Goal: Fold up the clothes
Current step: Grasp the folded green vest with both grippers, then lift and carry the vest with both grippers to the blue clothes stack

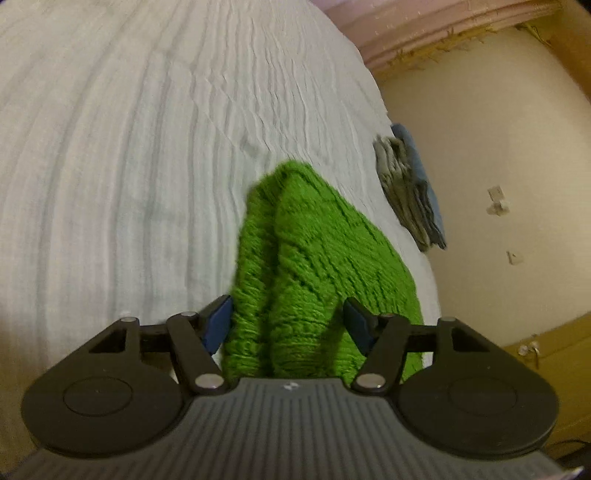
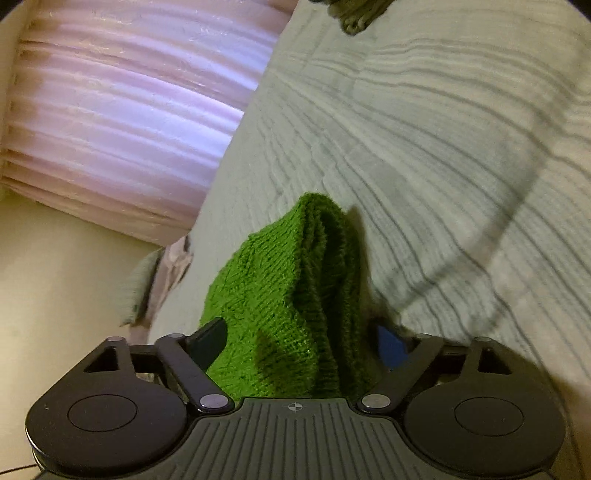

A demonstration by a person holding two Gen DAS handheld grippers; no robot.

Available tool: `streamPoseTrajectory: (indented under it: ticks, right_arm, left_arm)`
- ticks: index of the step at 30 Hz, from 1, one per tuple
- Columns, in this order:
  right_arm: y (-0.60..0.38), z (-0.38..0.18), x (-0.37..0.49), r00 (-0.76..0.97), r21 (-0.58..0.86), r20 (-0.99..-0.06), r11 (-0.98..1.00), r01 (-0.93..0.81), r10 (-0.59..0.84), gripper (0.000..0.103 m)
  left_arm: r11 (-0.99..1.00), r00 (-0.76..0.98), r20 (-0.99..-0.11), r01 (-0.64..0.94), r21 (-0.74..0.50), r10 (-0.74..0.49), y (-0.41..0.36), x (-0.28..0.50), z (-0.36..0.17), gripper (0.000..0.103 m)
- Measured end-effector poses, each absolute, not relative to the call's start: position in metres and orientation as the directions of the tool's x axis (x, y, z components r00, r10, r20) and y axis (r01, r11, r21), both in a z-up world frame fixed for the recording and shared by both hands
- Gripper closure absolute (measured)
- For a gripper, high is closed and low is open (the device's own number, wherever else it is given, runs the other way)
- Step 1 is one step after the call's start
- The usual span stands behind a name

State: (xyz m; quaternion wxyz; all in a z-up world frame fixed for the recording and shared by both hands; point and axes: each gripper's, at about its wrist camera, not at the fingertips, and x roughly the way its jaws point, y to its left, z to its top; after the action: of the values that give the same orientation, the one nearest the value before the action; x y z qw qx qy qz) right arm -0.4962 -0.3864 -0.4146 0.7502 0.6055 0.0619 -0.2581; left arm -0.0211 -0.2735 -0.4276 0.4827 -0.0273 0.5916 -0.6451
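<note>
A bright green knitted garment (image 1: pixel 314 240) lies bunched in folds on the white ribbed bed sheet (image 1: pixel 110 147), close to the bed's edge. My left gripper (image 1: pixel 286 325) stands with its jaws wide apart, and the near end of the knit lies between its blue pads without being pinched. In the right wrist view the same green knit (image 2: pixel 288 277) rises in a ridge. My right gripper (image 2: pixel 299 343) straddles it, open, with a gap between the cloth and the right-hand pad (image 2: pixel 389 347).
A stack of folded grey and blue clothes (image 1: pixel 406 184) sits at the bed's edge, also at the top of the right wrist view (image 2: pixel 354 14). Pink pleated fabric (image 2: pixel 129 110) and cream floor (image 1: pixel 498 147) lie beyond the edge. A thin dark cord (image 2: pixel 517 206) arcs over the sheet.
</note>
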Motion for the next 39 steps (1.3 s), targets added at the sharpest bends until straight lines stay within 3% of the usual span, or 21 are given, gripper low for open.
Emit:
streamPoseTrajectory:
  ticks: [1, 5, 7, 9, 10, 13, 18, 26, 30, 33, 39]
  right_arm:
    - [-0.387, -0.417, -0.496, 0.864, 0.882, -0.4, 0.129, 0.454, -0.306, 0.035]
    - [-0.387, -0.426, -0.495, 0.886, 0.902, -0.368, 0.122, 0.414, -0.282, 0.043]
    - [-0.39, -0.426, -0.487, 0.883, 0.897, -0.382, 0.121, 0.426, -0.275, 0.066]
    - [-0.393, -0.424, -0.479, 0.87, 0.883, -0.407, 0.123, 0.453, -0.278, 0.069]
    - [-0.393, -0.419, -0.478, 0.86, 0.873, -0.424, 0.123, 0.471, -0.284, 0.07]
    - [-0.388, -0.397, -0.475, 0.825, 0.836, -0.479, 0.13, 0.533, -0.301, 0.073]
    - [-0.381, -0.338, -0.469, 0.781, 0.784, -0.553, 0.138, 0.606, -0.29, 0.074]
    - [-0.361, -0.184, -0.501, 0.748, 0.775, -0.537, 0.122, 0.62, -0.391, 0.074]
    - [-0.355, -0.139, -0.54, 0.709, 0.772, -0.521, 0.091, 0.629, -0.476, 0.074]
    - [-0.386, -0.142, -0.569, 0.695, 0.773, -0.52, 0.071, 0.63, -0.497, 0.074]
    - [-0.494, -0.162, -0.627, 0.704, 0.773, -0.54, 0.06, 0.632, -0.462, 0.074]
  left_arm:
    - [0.162, -0.539, -0.534, 0.59, -0.791, -0.651, -0.276, -0.023, -0.429, 0.043]
    - [0.15, -0.558, -0.508, 0.564, -0.812, -0.656, -0.276, -0.022, -0.435, 0.051]
    - [0.137, -0.566, -0.508, 0.57, -0.81, -0.649, -0.278, -0.024, -0.436, 0.052]
    - [0.12, -0.572, -0.515, 0.587, -0.801, -0.639, -0.281, -0.026, -0.435, 0.059]
    - [0.114, -0.573, -0.518, 0.593, -0.797, -0.635, -0.284, -0.027, -0.435, 0.067]
    - [0.103, -0.575, -0.526, 0.608, -0.787, -0.626, -0.291, -0.027, -0.429, 0.076]
    - [0.107, -0.559, -0.555, 0.638, -0.762, -0.616, -0.291, -0.031, -0.392, 0.079]
    - [0.048, -0.598, -0.525, 0.631, -0.774, -0.606, -0.292, -0.053, -0.258, 0.079]
    - [-0.047, -0.634, -0.502, 0.646, -0.762, -0.588, -0.314, -0.083, -0.194, 0.079]
    - [-0.115, -0.657, -0.495, 0.659, -0.743, -0.569, -0.344, -0.114, -0.17, 0.079]
    - [-0.083, -0.623, -0.531, 0.69, -0.719, -0.574, -0.425, -0.195, -0.183, 0.079]
